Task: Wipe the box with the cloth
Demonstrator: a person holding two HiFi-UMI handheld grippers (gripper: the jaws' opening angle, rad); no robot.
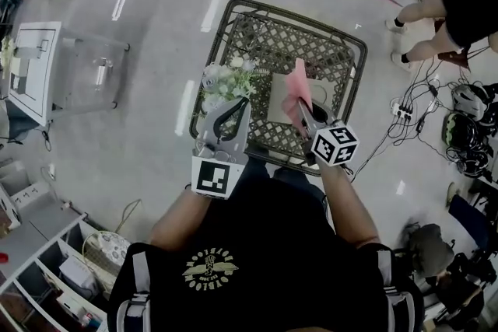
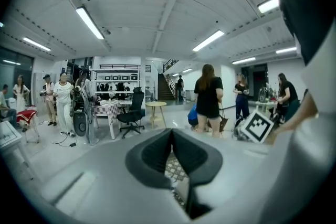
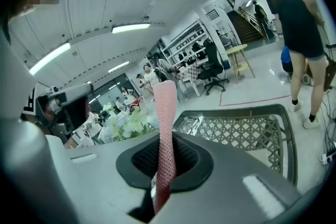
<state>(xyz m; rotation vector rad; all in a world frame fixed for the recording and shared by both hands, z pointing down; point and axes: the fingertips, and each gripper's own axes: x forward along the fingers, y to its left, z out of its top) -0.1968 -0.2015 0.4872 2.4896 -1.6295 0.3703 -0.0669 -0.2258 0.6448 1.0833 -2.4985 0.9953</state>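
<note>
Pink mesh cloth point(image 3: 165, 107) sits clamped in our right gripper point(image 1: 300, 106), sticking up above the jaws. Our left gripper point(image 1: 237, 106) has its jaws together on nothing. Both hang over a metal lattice table point(image 1: 268, 39). A flat beige box point(image 1: 278, 96) lies on it just past the tips, with white flowers point(image 1: 226, 80) beside its left edge.

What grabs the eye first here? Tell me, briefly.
The pink cloth, clamped in the right gripper, stands out over the dark lattice table. Beneath it lies the pale box, with white flowers at its left beside the shut, empty left gripper.
</note>
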